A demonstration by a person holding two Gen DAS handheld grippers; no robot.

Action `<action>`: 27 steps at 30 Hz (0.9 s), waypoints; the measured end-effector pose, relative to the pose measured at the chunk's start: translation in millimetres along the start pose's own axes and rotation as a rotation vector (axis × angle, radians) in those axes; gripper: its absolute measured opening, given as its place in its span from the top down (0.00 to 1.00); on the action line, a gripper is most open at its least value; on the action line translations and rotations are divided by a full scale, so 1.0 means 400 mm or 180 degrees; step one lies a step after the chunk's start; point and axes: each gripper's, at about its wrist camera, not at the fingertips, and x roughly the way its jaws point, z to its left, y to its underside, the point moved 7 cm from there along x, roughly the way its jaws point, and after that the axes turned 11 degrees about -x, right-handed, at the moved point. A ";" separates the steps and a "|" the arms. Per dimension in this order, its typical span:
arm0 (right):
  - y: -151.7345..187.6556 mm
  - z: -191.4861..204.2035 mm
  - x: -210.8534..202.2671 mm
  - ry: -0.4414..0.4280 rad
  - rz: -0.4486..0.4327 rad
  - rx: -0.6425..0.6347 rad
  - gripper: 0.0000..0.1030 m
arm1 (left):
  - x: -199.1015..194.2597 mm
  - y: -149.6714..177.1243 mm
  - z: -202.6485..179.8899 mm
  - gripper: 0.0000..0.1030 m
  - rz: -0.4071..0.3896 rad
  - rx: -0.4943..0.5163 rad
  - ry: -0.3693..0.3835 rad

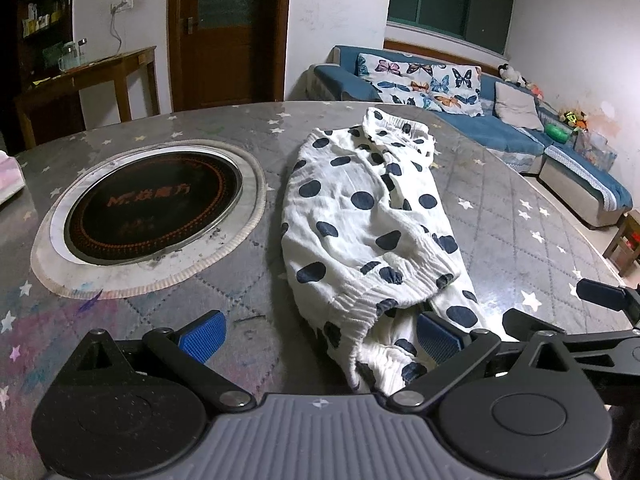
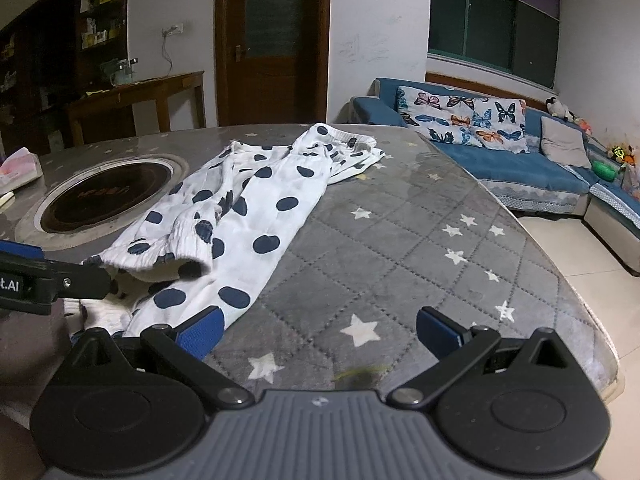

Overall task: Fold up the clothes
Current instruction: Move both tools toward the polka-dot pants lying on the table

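White trousers with dark blue dots (image 1: pixel 360 208) lie crumpled on the grey star-quilted table cover (image 1: pixel 500 208), elastic waistband at the far end. One leg is folded back over the other, its gathered cuff near me. My left gripper (image 1: pixel 320 338) is open, low over the near end, and cloth rests against its right blue pad (image 1: pixel 438 338). In the right wrist view the trousers (image 2: pixel 248 208) run from far centre to near left. My right gripper (image 2: pixel 320 332) is open over bare cover, its left pad (image 2: pixel 200 332) at the hem's edge. The left gripper (image 2: pixel 40 276) shows at the left.
A round black cooktop (image 1: pixel 152 208) is set into the table left of the trousers. A tissue pack (image 2: pixel 20 168) sits at the far left. The table's curved edge (image 2: pixel 580 280) drops off on the right, with a blue sofa (image 2: pixel 520 168) beyond.
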 end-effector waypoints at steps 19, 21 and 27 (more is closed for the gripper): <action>-0.007 0.028 0.001 -0.0081 0.0009 -0.0054 0.00 | 0.006 -0.001 -0.008 0.00 0.0015 0.0009 -0.0010; -0.007 0.029 0.003 -0.0083 0.0015 -0.0061 0.00 | 0.008 -0.003 -0.008 0.00 0.0017 0.0007 -0.0012; -0.009 0.034 0.016 -0.0095 0.0040 -0.0074 0.00 | 0.019 -0.010 -0.009 0.00 0.0029 0.0003 -0.0034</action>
